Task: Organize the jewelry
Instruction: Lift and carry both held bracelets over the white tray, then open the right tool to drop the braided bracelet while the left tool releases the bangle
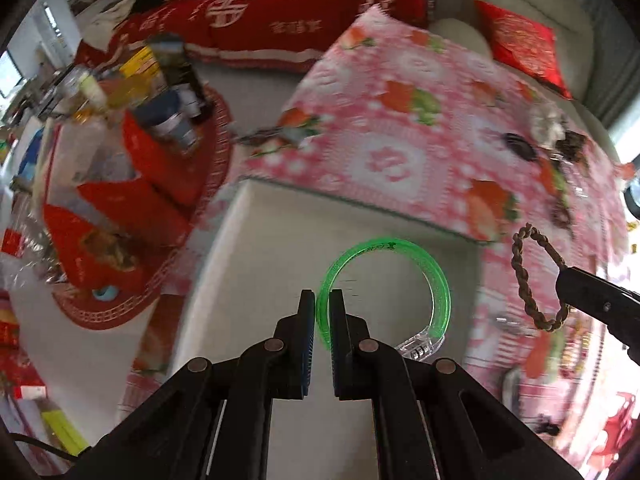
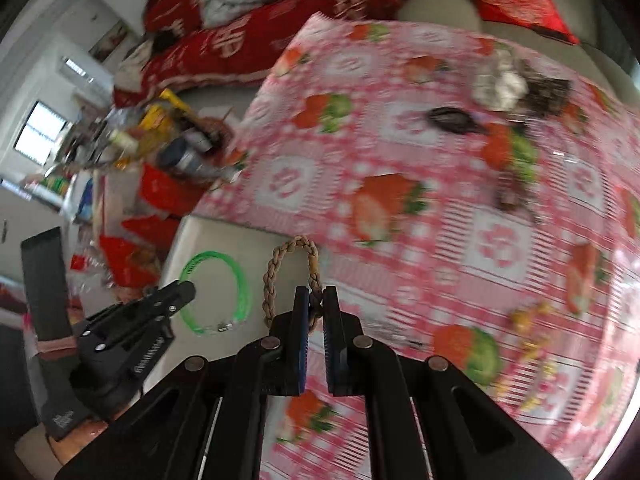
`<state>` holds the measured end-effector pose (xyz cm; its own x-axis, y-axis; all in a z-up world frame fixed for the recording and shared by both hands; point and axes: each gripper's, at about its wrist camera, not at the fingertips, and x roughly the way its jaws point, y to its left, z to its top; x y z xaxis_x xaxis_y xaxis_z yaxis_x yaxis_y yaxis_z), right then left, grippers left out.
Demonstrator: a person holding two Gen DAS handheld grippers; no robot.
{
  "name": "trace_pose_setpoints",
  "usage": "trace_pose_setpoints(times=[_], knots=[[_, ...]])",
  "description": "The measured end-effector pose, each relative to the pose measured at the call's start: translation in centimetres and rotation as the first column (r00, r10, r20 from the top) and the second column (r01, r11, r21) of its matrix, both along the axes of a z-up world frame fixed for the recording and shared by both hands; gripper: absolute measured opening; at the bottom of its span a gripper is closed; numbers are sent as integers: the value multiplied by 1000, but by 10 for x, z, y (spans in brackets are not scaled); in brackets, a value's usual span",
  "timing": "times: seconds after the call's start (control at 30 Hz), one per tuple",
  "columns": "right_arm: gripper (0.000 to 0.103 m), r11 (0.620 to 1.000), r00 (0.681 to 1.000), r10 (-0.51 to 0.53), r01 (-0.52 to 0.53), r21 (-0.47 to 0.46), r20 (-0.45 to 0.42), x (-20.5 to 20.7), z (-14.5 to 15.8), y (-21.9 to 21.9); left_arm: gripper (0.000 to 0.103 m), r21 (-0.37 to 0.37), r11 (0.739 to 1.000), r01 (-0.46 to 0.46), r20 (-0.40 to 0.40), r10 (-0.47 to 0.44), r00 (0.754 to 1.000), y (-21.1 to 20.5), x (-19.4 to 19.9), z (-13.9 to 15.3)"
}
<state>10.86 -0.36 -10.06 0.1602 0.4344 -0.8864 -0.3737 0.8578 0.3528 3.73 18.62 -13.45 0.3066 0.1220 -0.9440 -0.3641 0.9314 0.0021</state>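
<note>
My left gripper (image 1: 322, 294) is shut on a clear green bangle (image 1: 434, 276) with a see-through clasp, held above a pale box top (image 1: 280, 248). The bangle also shows in the right wrist view (image 2: 240, 280), with the left gripper (image 2: 186, 288) on it. My right gripper (image 2: 316, 292) is shut on a brown braided rope bracelet (image 2: 270, 280), which hangs as a loop above the pink strawberry cloth (image 2: 440, 240). In the left wrist view the bracelet (image 1: 520, 268) and right gripper (image 1: 564, 280) are at the right.
Dark jewelry pieces (image 2: 452, 120) and a silvery bundle (image 2: 500, 80) lie at the cloth's far side; small yellow pieces (image 2: 528, 320) lie near its right. Bottles and red packets (image 1: 160, 100) crowd the left table. A red-covered sofa (image 1: 260, 12) stands behind.
</note>
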Motion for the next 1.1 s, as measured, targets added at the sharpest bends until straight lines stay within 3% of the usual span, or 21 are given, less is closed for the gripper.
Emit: trace_pose_setpoints(times=[0.33, 0.9, 0.93, 0.97, 1.03, 1.1], knots=[[7, 992, 993, 99, -103, -76, -60, 7, -44, 68, 14, 22, 1000, -14, -49, 15, 999, 32, 7, -44], [10, 975, 980, 125, -150, -166, -152, 17, -96, 85, 14, 131, 988, 83, -80, -72, 994, 17, 17, -54], [18, 976, 981, 126, -150, -161, -150, 16, -95, 84, 14, 130, 988, 82, -76, -73, 994, 17, 16, -52], [34, 976, 981, 126, -149, -159, -149, 16, -96, 85, 14, 127, 989, 81, -72, -72, 995, 17, 16, -51], [42, 980, 982, 127, -146, -132, -142, 16, -91, 83, 14, 111, 991, 77, -65, -70, 995, 18, 15, -49], [43, 981, 984, 124, -141, -133, -126, 16, -86, 81, 14, 101, 992, 72, -64, -66, 996, 19, 15, -47]])
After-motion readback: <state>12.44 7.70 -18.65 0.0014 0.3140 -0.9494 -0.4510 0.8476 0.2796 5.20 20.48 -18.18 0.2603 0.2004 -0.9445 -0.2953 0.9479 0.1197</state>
